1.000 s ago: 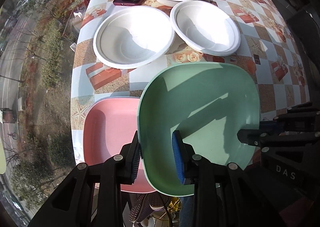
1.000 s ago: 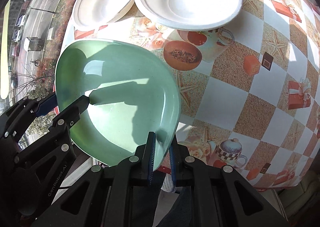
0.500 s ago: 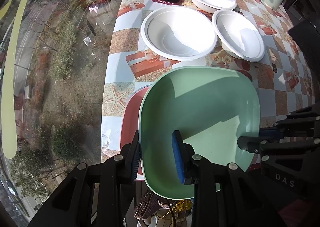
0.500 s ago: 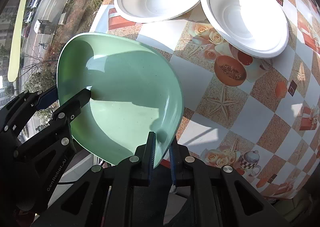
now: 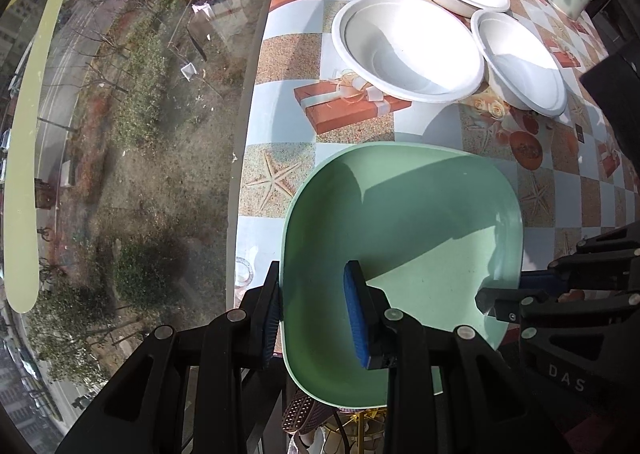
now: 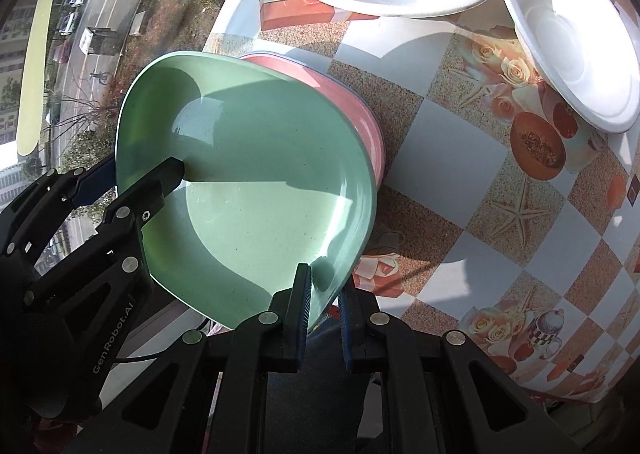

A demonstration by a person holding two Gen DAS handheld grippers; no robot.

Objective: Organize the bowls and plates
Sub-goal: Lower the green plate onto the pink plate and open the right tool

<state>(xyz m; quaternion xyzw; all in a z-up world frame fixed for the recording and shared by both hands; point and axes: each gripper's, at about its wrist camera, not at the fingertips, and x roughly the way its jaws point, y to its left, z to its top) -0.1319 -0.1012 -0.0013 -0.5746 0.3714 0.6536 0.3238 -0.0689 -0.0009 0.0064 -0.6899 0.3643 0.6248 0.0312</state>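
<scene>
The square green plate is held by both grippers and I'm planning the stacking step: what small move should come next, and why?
Probably lower the square green plate straight down onto the pink plate beneath it. The left gripper and right gripper each clamp a rim, the green plate hovers tilted over the pink one, and the white paper bowls sit clear beyond.

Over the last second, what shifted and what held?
The green plate, pinched by the left claw and right claw, was carried sideways over the pink plate, now mostly covering it. Both grips stayed shut; the white bowls stayed put.
</scene>
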